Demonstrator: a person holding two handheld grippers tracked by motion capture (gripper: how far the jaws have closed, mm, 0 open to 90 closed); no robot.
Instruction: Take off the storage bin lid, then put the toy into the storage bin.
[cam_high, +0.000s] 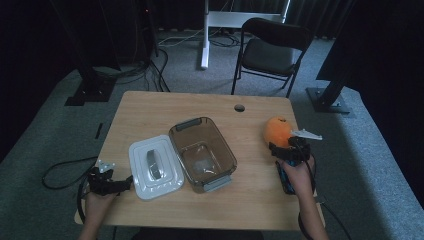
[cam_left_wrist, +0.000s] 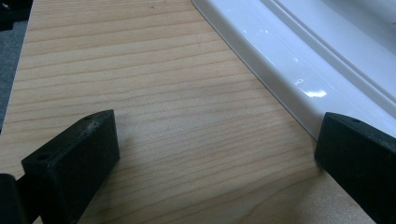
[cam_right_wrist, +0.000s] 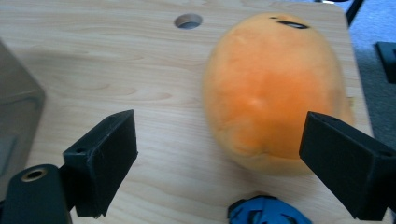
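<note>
An orange plush toy (cam_high: 277, 131) lies near the table's right edge; up close the orange plush toy (cam_right_wrist: 273, 88) has a dark mark on top. My right gripper (cam_high: 287, 149) sits just in front of it, open; the toy lies ahead of my right gripper (cam_right_wrist: 224, 163), toward the right jaw. A clear brown container (cam_high: 202, 152) stands open mid-table beside its white lid (cam_high: 155, 167) with a grey handle. My left gripper (cam_high: 122, 184) rests open at the lid's front left corner; the white lid (cam_left_wrist: 317, 60) edge runs past the right jaw of my left gripper (cam_left_wrist: 217, 158).
A blue object (cam_right_wrist: 266, 211) lies just under the right gripper. A cable hole (cam_high: 239, 107) sits near the table's far edge. A black folding chair (cam_high: 272, 50) and a white desk leg (cam_high: 205, 35) stand beyond the table (cam_high: 150, 110). Cables trail on the grey carpet.
</note>
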